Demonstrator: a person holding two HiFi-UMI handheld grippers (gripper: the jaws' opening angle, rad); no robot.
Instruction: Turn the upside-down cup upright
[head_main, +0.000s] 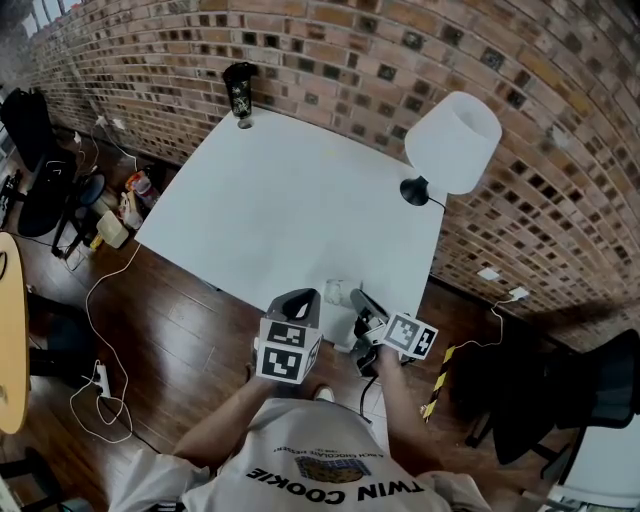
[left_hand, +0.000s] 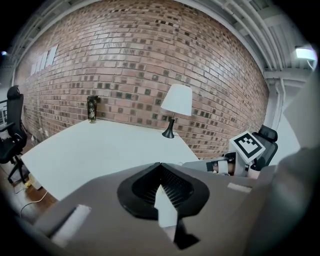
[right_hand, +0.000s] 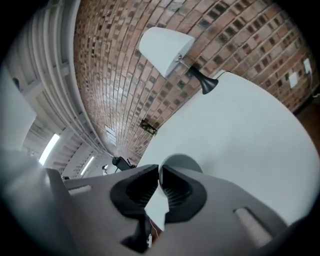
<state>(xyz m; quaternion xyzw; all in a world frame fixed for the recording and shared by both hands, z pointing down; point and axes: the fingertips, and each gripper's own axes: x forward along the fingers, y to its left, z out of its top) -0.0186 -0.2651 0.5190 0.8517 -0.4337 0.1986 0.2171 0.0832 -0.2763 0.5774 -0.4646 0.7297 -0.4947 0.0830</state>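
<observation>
"twin cookie", upside down, on the person's shirt (head_main: 322, 440) in head view

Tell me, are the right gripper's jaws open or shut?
Shut: the right gripper has its jaws almost touching, pinching the thin wall of the cup between their tips.

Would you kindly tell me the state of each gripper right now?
Left gripper: closed, holding nothing.
Right gripper: closed, apparently pinching the wall of the cup.
</observation>
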